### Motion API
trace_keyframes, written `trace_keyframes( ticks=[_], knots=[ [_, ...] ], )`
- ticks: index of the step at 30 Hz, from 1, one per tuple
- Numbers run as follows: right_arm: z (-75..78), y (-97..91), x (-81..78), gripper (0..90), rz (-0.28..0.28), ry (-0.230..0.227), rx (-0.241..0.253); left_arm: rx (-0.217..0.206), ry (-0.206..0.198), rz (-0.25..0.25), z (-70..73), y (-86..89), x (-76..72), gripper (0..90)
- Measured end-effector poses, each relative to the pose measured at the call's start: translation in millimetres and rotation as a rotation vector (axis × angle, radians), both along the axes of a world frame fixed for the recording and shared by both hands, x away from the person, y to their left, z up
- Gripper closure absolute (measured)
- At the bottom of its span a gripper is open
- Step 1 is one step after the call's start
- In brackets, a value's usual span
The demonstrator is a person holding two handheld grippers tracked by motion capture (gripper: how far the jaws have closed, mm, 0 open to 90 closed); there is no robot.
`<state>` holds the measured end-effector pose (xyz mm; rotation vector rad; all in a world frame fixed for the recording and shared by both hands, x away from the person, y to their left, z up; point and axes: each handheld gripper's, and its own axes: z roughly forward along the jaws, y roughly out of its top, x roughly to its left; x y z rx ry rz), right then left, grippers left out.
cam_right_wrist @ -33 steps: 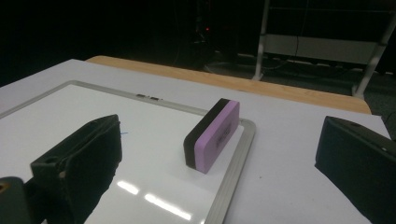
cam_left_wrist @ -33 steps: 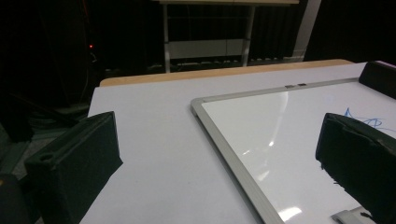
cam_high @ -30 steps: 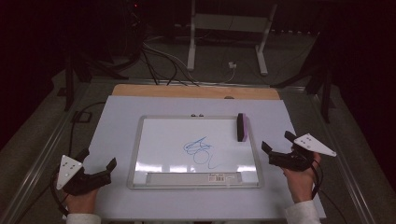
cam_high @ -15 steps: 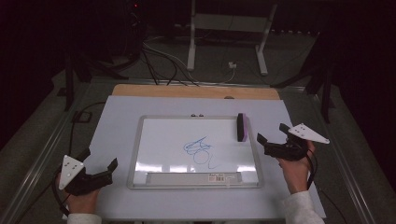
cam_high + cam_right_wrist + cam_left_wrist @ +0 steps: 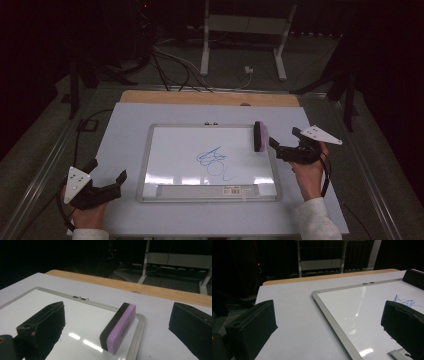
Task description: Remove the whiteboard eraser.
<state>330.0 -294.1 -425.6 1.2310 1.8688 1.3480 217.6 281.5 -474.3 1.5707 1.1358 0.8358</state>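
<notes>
Fingers of the right gripper (image 5: 281,148) are spread apart and empty, aimed at the eraser (image 5: 260,136), which is seen just ahead of them and between their lines in the right gripper view (image 5: 119,327). No contact has been made yet. The eraser stands on its long edge at the board's (image 5: 175,150) right rim, purple face toward the right fingers, black felt away from them.

Fingers of the left gripper (image 5: 105,182) are likewise released and hold nothing; they are kept low over the white mat (image 5: 125,125), just beside the board's left frame, well apart from the eraser.

Judged from the scene, the work is wiping the board, and it is at its very start: the grasp is not yet made, and the blue scribble (image 5: 214,161) is untouched, lying beyond the eraser from the right fingers and well apart from the left ones. What is left is closing on the eraser, carrying it over the scribble and rubbing the marks away.

Nothing is seen between the right fingers and the eraser. The board's raised frame lies just under the eraser and could catch it. A labelled tray strip (image 5: 207,190) runs along the board's near edge. Beyond the worktop's wooden edge (image 5: 210,97), cables and a stand's legs (image 5: 240,45) are made out in the dark, well away from both grippers.
</notes>
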Motion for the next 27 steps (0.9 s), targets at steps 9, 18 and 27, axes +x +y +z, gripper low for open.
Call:
trace_keyframes(
  ticks=[9,18,27],
  knots=[
    [-5.8,5.9,21.9,0.6,-0.003,0.037,0.004,0.001,0.0,0.001,-0.2,0.9,-0.2,0.7],
    [-12.2,9.0,36.1,0.6,-0.006,0.066,0.012,-0.001,0.001,0.0,-0.6,0.0,0.1,0.7],
    [-22.2,6.5,49.8,0.6,-0.033,0.104,0.009,0.003,0.005,-0.004,-1.1,-0.4,0.4,0.7]
  ],
)
